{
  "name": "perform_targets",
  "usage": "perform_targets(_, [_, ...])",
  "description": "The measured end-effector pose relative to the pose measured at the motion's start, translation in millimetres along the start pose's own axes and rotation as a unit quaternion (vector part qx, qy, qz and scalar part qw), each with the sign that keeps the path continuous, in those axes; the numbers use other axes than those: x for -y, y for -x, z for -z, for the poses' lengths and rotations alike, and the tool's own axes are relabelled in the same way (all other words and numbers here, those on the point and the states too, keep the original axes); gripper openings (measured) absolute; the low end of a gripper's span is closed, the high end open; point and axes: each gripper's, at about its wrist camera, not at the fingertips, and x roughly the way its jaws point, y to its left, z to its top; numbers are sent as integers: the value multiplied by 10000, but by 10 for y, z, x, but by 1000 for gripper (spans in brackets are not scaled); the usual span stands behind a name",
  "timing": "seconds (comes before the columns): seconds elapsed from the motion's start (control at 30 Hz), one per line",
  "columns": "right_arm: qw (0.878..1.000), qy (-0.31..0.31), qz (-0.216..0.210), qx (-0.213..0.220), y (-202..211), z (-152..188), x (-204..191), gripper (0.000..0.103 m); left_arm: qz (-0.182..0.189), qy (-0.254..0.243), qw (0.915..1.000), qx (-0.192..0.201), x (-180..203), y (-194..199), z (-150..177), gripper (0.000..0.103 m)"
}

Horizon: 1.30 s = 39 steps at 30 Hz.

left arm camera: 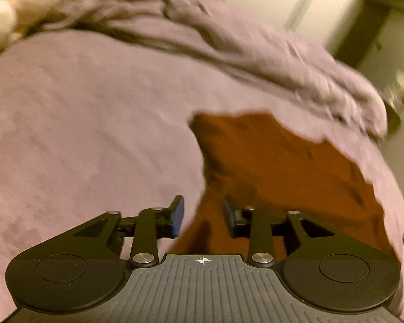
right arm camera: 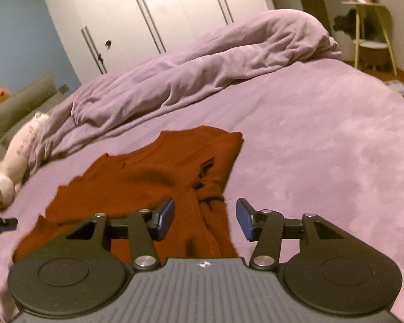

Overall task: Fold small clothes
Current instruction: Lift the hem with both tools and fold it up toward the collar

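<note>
A rust-red small garment (right arm camera: 148, 177) lies spread flat on the purple bed cover (right arm camera: 323, 148), its right side bunched into a fold. My right gripper (right arm camera: 204, 218) hovers open over that bunched near edge, with nothing pressed between its blue pads. In the left wrist view the same garment (left arm camera: 269, 161) fills the right half. My left gripper (left arm camera: 203, 216) stands open over the garment's left edge, its pads apart and holding nothing. The tip of the left gripper (right arm camera: 2, 223) also shows at the left edge of the right wrist view, beside the garment.
A rumpled purple duvet (right arm camera: 202, 67) is piled along the far side of the bed. A pale stuffed toy (right arm camera: 16, 156) lies at the left. White wardrobe doors (right arm camera: 161, 8) stand behind, and a small side table (right arm camera: 371, 35) is at the far right.
</note>
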Motion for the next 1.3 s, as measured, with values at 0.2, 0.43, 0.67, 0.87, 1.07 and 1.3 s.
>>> perform_targets(0.2, [9956, 859, -57, -367, -257, 66, -240, 52, 137, -753, 9961, -428, 262, -341, 88, 61])
perform_targets(0.43, [9892, 1346, -117, -567, -558, -20, -425, 51, -132, -836, 9960, -301, 289, -459, 114, 32])
perform_targets(0.67, [9805, 1871, 16, -598, -653, 67, -550, 13, -325, -1201, 9922, 99, 366, -325, 180, 13])
perform_targets(0.87, [9778, 2050, -108, -424, -530, 122, -667, 7, -132, -1491, 9880, 375, 540, -209, 206, 12])
perform_targets(1.07, [9774, 2004, 66, -672, -633, 82, -669, 12, 9, -1459, 9893, -61, 531, -375, 207, 34])
perform_targets(1.3, [9754, 2047, 34, -822, -722, 76, -675, 12, -204, -1703, 9850, -170, 602, -499, 256, 12])
